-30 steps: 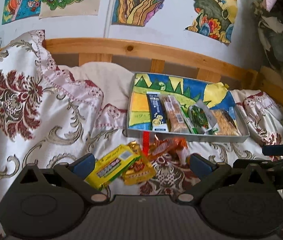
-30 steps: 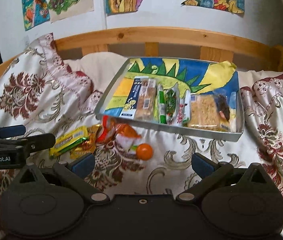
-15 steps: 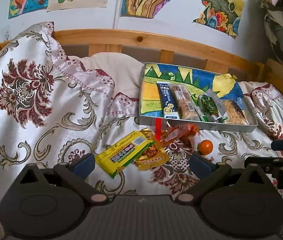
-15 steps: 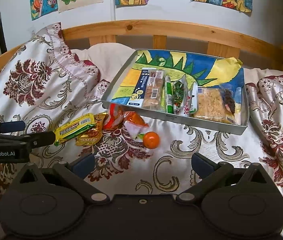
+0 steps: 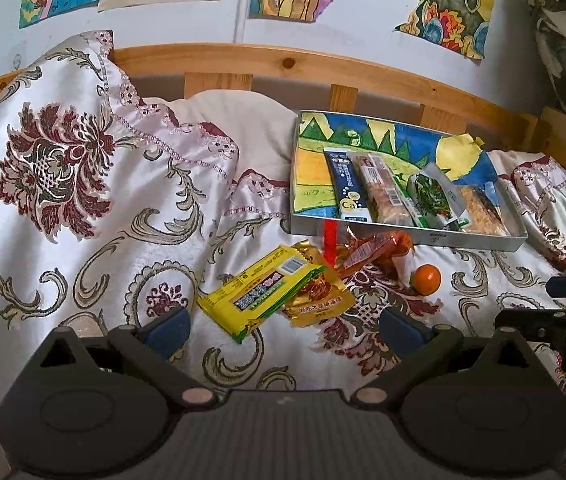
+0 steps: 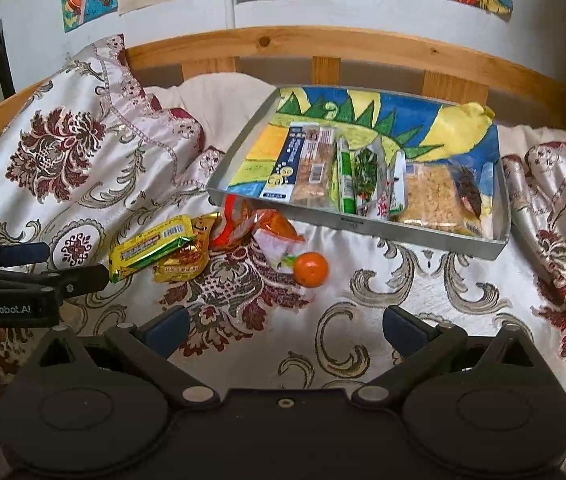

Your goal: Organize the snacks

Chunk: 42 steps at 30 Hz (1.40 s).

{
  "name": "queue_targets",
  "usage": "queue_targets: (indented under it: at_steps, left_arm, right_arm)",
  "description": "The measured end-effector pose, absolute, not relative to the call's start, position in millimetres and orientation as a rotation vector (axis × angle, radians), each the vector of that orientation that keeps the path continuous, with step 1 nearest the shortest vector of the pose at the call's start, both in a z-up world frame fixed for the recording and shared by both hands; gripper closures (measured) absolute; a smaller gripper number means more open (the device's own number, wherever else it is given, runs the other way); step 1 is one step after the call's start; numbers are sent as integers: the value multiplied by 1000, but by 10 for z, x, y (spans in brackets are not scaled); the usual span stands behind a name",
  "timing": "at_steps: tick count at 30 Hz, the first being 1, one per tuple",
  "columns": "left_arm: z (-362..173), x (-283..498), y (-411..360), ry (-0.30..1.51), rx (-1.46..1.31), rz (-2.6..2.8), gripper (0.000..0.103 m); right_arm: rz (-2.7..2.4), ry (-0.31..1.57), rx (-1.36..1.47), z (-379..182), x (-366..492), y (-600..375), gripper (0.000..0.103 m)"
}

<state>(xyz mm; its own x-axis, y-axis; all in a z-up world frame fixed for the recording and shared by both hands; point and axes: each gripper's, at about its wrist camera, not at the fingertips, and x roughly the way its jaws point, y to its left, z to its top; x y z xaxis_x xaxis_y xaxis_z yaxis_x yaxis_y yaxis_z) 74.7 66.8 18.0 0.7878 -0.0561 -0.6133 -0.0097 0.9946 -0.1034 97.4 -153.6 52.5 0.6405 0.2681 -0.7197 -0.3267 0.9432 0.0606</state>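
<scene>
both grippers have pulled back from the snacks since a second ago; more bedspread (image 5: pixel 123 240) shows. left gripper (image 5: pixel 283 326) and right gripper (image 6: pixel 285 326): jaws apart, empty. yellow packet (image 5: pixel 261 292) lies at 7 o'clock of the tray (image 5: pixel 479 238), overlapping the gold packet (image 5: pixel 319 300). likely light, crinkly, slippery; pinch across the narrow width at mid-length.

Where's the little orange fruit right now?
The orange fruit lies on the bedspread in front of the metal tray, just right of the orange snack wrapper, untouched by either gripper.
</scene>
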Motion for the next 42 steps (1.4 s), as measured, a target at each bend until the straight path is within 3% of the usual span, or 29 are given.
queue_targets:
  at_steps: [42]
  left_arm:
    - [-152,1663,807,757,28,-73,1]
  right_arm:
    - [494,717,-182,21,1359,-1241,1]
